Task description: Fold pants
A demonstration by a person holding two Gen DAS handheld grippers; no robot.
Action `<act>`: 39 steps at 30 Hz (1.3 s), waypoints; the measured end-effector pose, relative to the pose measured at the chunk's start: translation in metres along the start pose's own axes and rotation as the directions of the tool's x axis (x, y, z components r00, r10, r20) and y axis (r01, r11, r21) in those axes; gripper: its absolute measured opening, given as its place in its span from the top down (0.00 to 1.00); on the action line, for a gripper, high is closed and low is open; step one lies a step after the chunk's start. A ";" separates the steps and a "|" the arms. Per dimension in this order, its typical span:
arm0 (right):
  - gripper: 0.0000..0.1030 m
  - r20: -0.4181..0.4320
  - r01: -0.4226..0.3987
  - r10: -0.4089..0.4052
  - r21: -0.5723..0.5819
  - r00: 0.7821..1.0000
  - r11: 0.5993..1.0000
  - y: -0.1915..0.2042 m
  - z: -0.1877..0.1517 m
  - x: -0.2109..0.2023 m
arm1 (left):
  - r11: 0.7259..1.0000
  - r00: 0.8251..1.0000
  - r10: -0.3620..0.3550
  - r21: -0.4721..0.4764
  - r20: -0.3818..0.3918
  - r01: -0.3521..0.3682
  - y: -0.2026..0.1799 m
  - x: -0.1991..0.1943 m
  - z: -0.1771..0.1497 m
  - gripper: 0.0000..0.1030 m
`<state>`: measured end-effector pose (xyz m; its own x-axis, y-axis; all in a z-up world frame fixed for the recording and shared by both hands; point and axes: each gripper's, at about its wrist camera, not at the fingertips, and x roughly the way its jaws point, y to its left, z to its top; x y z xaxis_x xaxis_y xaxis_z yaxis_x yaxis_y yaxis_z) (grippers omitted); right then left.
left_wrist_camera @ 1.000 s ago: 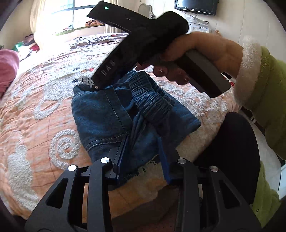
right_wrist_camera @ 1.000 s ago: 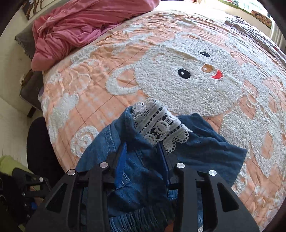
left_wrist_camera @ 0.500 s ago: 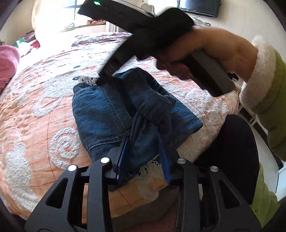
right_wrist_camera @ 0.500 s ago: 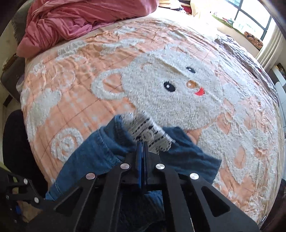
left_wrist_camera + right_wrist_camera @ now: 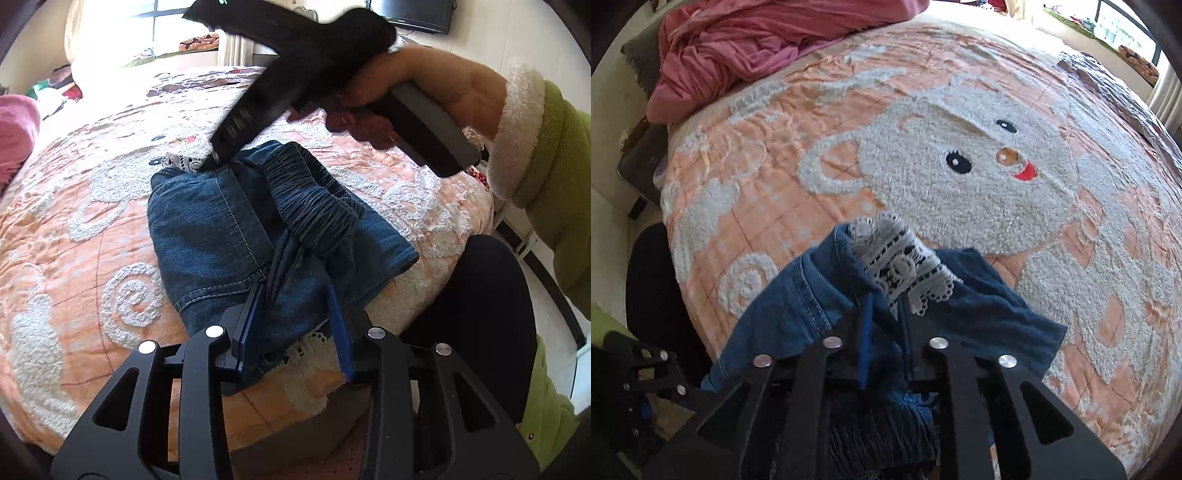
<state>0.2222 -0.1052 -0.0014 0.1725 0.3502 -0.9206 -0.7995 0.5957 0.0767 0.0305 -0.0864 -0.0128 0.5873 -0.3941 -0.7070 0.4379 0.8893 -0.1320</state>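
The pants [image 5: 236, 236], dark blue denim with a gathered elastic waistband [image 5: 314, 199] and white lace trim [image 5: 905, 269], lie bunched in a loose fold near the edge of the bed, on an orange quilt [image 5: 74, 258] stitched with a fluffy white bear face [image 5: 960, 177].

In the left wrist view the heap sits at the centre. The left gripper [image 5: 295, 332] comes in from six o'clock, its blue-padded jaws set at a middling width with a thick wad of denim and a bit of lace between them; the pads look to be pressing on the cloth from both sides.

The right gripper [image 5: 214, 158] reaches down from one o'clock in that view, held by a hand [image 5: 417, 92] in a green sleeve with a white fleecy cuff [image 5: 521, 125]. Its tip meets the far edge of the pants, right at the lace. From its own camera, the right gripper [image 5: 886, 321] has its jaws narrow and has just been opening them again after a full pinch; folds of denim and lace sit in the gap, and I cannot tell whether the pads grip the cloth or only straddle it.

A crumpled pink blanket [image 5: 757, 48] lies at eleven o'clock of the bear face, well apart from the pants. A dark screen [image 5: 413, 14] hangs on the wall at one o'clock in the left view.
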 end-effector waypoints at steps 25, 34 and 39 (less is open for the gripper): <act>0.96 0.064 0.271 -0.266 -0.102 0.962 0.957 0.040 0.013 0.027 | 0.999 1.000 0.028 -0.015 0.008 -0.028 0.001 0.003 -0.001 0.67; 0.88 0.141 0.184 -0.187 0.032 0.972 0.982 0.019 0.003 0.026 | 0.999 1.000 0.023 -0.026 0.006 -0.023 0.001 0.004 -0.001 0.67; 0.76 0.231 0.126 -0.149 0.111 0.961 0.986 0.013 -0.009 -0.014 | 1.000 1.000 0.020 -0.023 0.001 -0.020 0.001 0.005 -0.001 0.65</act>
<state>0.2047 -0.1088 0.0095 0.4179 0.4153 -0.8080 -0.7025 0.7117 0.0024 0.0329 -0.0870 -0.0170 0.5967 -0.3768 -0.7085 0.4103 0.9020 -0.1341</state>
